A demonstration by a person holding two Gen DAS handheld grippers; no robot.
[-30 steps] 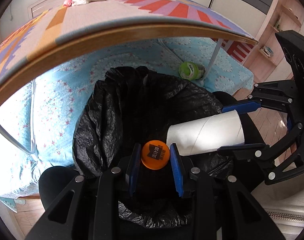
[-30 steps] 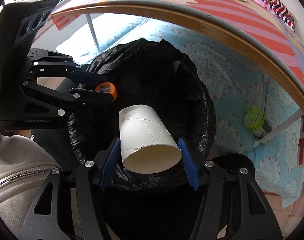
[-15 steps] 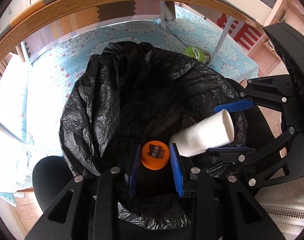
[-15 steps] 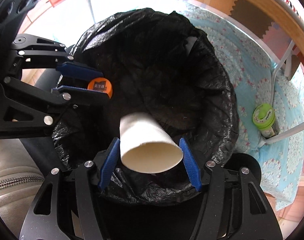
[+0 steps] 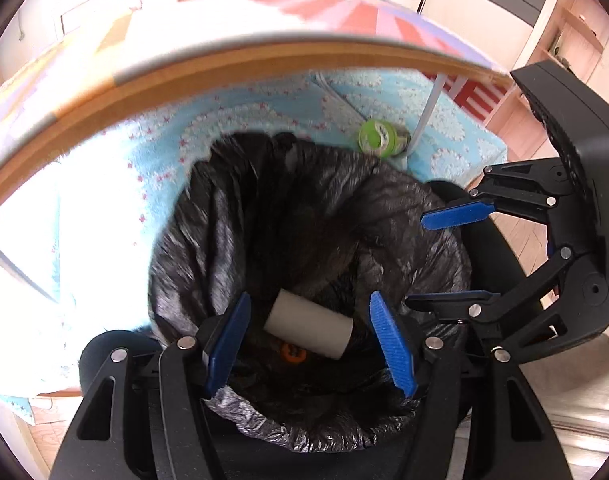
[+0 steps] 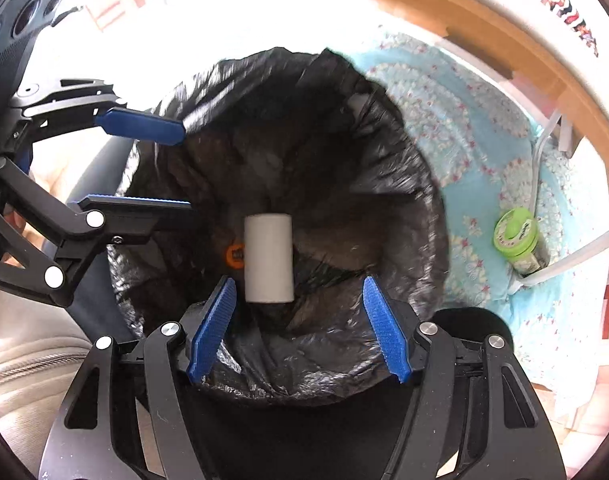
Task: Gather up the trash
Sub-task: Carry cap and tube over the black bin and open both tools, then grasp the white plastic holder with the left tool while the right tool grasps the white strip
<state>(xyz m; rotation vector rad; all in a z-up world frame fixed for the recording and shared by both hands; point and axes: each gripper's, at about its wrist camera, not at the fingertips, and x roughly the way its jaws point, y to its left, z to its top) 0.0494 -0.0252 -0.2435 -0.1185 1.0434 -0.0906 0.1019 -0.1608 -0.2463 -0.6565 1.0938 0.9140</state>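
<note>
White roll (image 6: 268, 258), orange cap (image 6: 233, 255), black bag (image 6: 384, 184).

A white cardboard tube (image 6: 268, 258) lies on its side at the bottom of the round bin lined with a crinkled black plastic bag (image 6: 388, 152), just beside a small orange round cap (image 6: 233, 255) that its left edge partly hides.

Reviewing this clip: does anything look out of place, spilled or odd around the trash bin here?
One thing: a green-lidded jar lies on the blue floral mat beside a white table leg, outside the black trash bag. The paper roll and orange cap lie inside the bag; nothing looks spilled.
</note>
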